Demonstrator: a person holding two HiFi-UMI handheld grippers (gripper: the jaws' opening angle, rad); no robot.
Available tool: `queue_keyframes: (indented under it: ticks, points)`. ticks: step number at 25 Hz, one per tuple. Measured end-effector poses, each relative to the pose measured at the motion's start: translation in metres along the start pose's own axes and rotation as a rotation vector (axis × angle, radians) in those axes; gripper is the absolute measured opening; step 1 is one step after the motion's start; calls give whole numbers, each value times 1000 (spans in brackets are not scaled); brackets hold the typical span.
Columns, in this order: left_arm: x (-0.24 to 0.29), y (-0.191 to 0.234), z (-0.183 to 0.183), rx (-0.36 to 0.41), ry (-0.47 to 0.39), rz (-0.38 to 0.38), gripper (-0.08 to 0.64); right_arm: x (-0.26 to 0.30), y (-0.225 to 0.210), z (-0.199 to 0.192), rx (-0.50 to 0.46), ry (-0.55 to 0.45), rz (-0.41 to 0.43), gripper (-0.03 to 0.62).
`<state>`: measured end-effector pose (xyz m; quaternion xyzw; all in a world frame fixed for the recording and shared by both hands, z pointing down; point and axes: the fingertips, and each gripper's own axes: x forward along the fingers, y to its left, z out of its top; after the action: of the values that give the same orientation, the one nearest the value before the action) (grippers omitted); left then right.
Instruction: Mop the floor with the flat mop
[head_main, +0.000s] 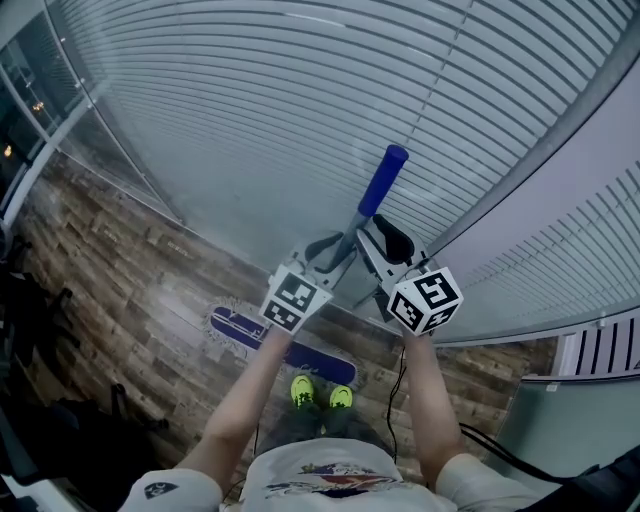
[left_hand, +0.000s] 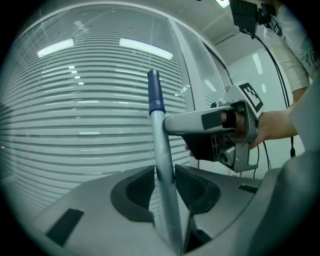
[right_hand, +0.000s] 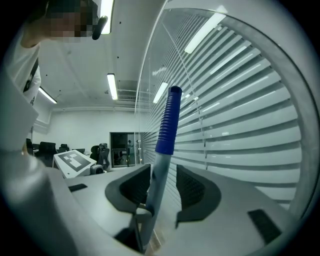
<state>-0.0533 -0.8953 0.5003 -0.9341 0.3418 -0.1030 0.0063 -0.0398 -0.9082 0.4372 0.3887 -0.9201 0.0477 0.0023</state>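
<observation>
The striped glass wall (head_main: 300, 100) fills the upper part of the head view, with the wood-plank floor (head_main: 120, 270) at the left and bottom; the blue mop head (head_main: 240, 328) of the flat mop lies on the boards at lower centre, just above my yellow-green shoes (head_main: 320, 392); its grey pole (left_hand: 162, 145) rises to a blue grip (head_main: 385, 180) at centre; my left gripper (left_hand: 165, 175) is clamped on the pole; my right gripper (right_hand: 162, 185) stands apart around it, the pole leaning on one pad, clear of the other.
</observation>
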Motion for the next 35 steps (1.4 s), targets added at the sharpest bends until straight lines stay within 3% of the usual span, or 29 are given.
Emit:
queue_keyframes:
  ticks: [11, 19, 26, 30, 33, 35]
  points:
    - [-26, -25, -4, -34, -38, -21, 107, -2, 32, 10, -23, -20, 42, 141]
    - [-49, -63, 6, -17, -55, -58, 100, -22, 61, 22, -8, -58, 96, 141]
    - [-75, -115, 6, 13, -51, -58, 100, -74, 88, 41, -40, -128, 89, 141]
    - [-103, -145, 10, 17, -25, -43, 100, -110, 120, 52, -77, -100, 130, 143]
    - [-113, -169, 11, 21, -5, -31, 100, -135, 134, 51, -40, -99, 161, 141]
    - [-118, -188, 14, 45, 12, -63, 100, -154, 143, 52, -15, -109, 196, 132]
